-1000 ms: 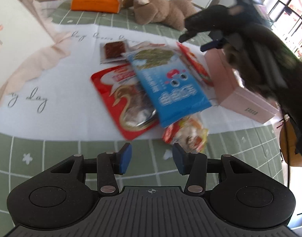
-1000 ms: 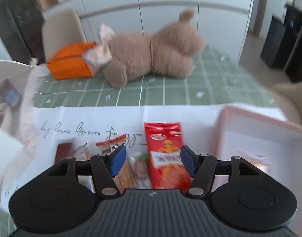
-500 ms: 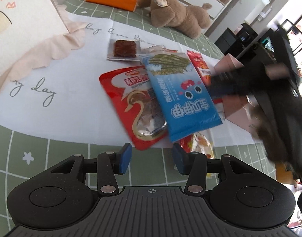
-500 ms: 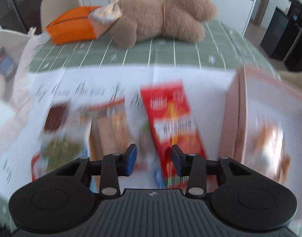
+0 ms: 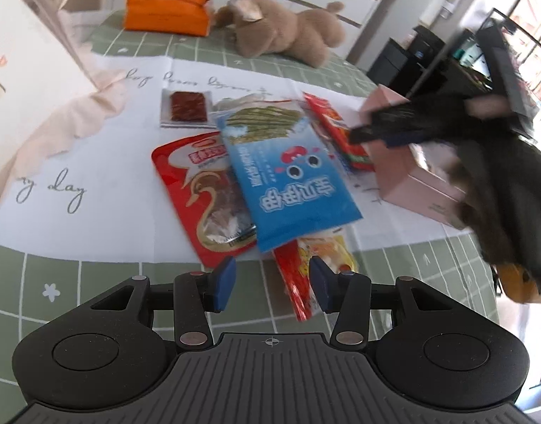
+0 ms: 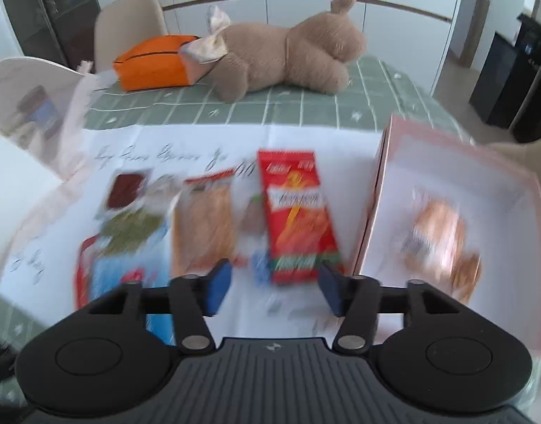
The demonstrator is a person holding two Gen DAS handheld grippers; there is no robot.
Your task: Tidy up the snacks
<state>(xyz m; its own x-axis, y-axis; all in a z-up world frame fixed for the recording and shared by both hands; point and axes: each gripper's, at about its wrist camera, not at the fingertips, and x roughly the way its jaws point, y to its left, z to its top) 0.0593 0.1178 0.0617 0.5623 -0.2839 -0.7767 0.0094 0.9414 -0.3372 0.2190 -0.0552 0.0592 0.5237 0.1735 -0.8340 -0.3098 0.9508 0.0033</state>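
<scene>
Just left of pink box (image 6: pixel 380 190): red snack packet (image 6: pixel 297 212), long axis pointing away from our right claw (image 6: pixel 272 284), jaws apart, empty; left claw (image 5: pixel 272 284) apart too, farther off.

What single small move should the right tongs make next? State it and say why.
Probably lower the right tongs onto the red snack packet and close. They stand open and empty with the packet's near end between their tips, and it lies right beside the pink box, which already holds one snack. The view is blurred, so the height above the packet is unclear.
</scene>
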